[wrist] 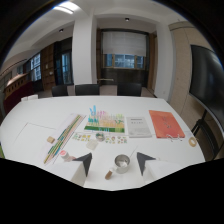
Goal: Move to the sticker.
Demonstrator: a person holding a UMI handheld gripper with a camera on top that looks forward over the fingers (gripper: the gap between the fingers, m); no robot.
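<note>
Gripper view: looking down the gripper [114,163] over a white table [40,125]; dark fingertips [84,162] spread well apart, clamped on nothing; a small metal cup [121,161] standing on the table between them, gaps at either side, a small brown piece [108,174] lying just beside it. Beyond the fingers, a row of small stickers [99,137] laid flat on the tabletop, near the middle, just in front of a colourful rack of upright tubes [105,120]; which one counts as the sticker cannot be told. Beside the rack, a grey-white booklet [138,126], then an orange sheet [166,123]; on the other side, a long striped strip [64,136] running diagonally; a tape ring [192,141] near the orange sheet's edge. Past the table, dark chairs [95,90] and a window [124,60] at the far wall.
</note>
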